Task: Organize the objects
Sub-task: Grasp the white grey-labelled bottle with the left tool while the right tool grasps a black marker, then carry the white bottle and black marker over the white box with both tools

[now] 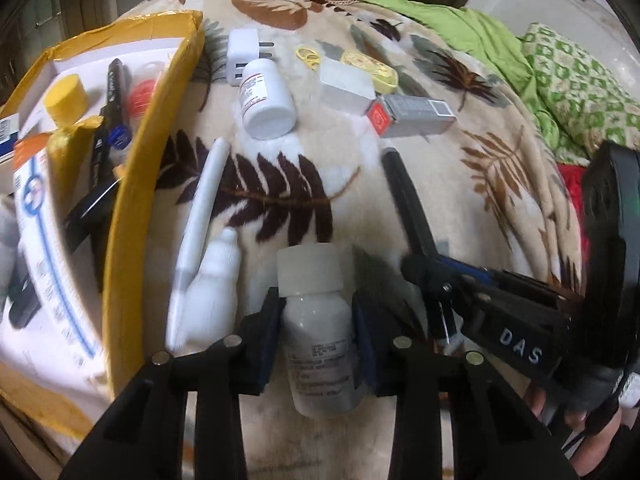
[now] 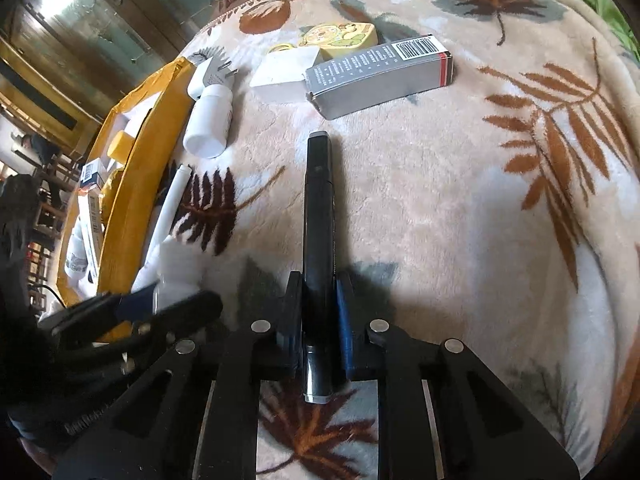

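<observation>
Left gripper point(image 1: 316, 320): jaws stood on either side of a small frosted white bottle point(image 1: 318, 340); the pads seemed to touch its sides.
Right gripper point(image 2: 318, 320): clamped narrow on a black marker point(image 2: 318, 240), which pointed forward.
Bottle's place: on the leaf-patterned blanket point(image 2: 440, 220), just beside a white dropper bottle point(image 1: 214, 280).
Yellow cardboard box point(image 1: 132, 184): at the left, holding several items.
Grey carton point(image 2: 380, 76): lay farther off.
</observation>
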`<state>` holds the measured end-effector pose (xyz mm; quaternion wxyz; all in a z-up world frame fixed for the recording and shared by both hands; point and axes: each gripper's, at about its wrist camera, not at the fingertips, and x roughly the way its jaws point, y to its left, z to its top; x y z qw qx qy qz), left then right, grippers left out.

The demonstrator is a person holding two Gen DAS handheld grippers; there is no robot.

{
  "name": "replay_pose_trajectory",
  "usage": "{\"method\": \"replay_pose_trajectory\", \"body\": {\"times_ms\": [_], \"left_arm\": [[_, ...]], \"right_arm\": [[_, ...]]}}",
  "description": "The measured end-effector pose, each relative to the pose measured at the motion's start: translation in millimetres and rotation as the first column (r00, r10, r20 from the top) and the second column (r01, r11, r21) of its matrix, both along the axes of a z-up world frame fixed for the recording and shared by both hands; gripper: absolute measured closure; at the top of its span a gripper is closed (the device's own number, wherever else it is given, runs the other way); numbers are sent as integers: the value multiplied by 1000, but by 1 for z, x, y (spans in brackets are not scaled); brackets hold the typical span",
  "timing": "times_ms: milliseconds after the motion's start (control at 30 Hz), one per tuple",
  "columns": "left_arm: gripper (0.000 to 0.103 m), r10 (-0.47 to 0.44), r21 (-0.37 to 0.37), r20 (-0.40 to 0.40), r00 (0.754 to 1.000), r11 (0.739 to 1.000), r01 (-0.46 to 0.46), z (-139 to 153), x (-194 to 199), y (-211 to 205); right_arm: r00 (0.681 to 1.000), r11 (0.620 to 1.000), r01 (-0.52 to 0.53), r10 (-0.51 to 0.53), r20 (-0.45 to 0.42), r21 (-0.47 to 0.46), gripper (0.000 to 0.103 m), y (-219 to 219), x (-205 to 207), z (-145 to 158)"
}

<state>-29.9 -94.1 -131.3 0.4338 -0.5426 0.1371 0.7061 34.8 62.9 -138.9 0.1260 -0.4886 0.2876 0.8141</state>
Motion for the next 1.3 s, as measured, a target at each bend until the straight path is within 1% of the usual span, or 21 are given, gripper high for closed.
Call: {"method": "replay_pose_trajectory", "body": {"times_ms": [100,267,333,400,467,533,600,767,900,967,1167,1300], "left_arm": [[68,17,62,-28,999,998,-15,19,1,-18],[68,68,136,-1,998,988,-67,35,-11,-47],[68,88,175,29,996,980,-92,41,-20,-60],[68,105,210,42,994,971,-112,47,-27,-73],[68,124,238,32,992,963,-128,55,-30,-83],[68,137,260,1,991,957,-132,64,-33,-92],[68,156,252,-23,987,957,-146,67,-37,-98],[68,217,245,-35,975,948,-202,72,-53,-114],[68,278,246,-43,960,934,-260,78,-75,-133],[68,317,247,-35,948,922,-299,82,-90,-144],[68,373,250,-54,926,903,-349,91,-125,-162],[68,386,230,-61,920,903,-363,86,-142,-159]], "right_arm": [[1000,1000,-7,7,-29,-17,88,-12,1,9],[997,1000,-29,28,-71,-12,88,-34,-3,31],[994,999,-44,44,-104,2,88,-42,-4,45],[989,998,-59,60,-132,8,88,-49,-6,57],[983,997,-79,82,-164,24,88,-58,-13,72],[976,994,-101,106,-188,38,88,-67,-15,83],[971,992,-120,127,-202,44,88,-76,-19,90],[962,985,-165,171,-211,46,88,-91,-36,98],[947,973,-223,229,-225,53,88,-103,-53,103],[940,968,-241,250,-233,65,88,-107,-62,106],[923,959,-274,283,-260,74,88,-109,-91,110],[921,954,-291,300,-248,73,88,-108,-114,104]]}}
